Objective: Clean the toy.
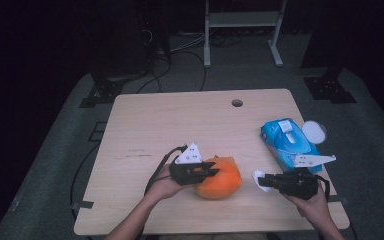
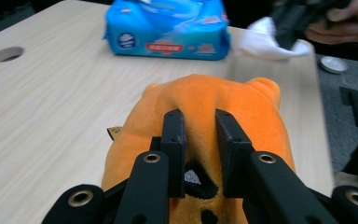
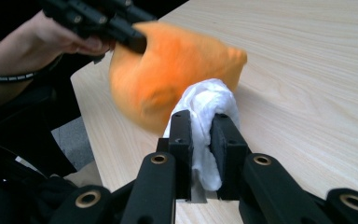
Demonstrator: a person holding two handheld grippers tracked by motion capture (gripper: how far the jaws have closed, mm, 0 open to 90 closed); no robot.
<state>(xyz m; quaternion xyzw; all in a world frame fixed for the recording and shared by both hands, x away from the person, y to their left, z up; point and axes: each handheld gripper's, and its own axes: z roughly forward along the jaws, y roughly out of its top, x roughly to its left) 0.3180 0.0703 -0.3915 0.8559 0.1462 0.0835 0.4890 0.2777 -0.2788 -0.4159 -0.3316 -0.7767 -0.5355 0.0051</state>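
The left gripper (image 1: pixel 211 171) is clamped on a pinch of fabric on the rounded orange plush toy (image 1: pixel 221 179), which sits near the front edge of the pale wood-grain table (image 1: pixel 180 125), right of centre. This grip appears to steady the soft, yielding body for wiping. The right gripper (image 1: pixel 263 180) holds a crumpled white wipe (image 3: pixel 209 109) between closed jaws, with the wad bulging beyond the tips just beside the toy, apart from it in the high view. The glossy blue soft-pack of wipes (image 1: pixel 286 142) lies near the right edge, presumably kept within reach.
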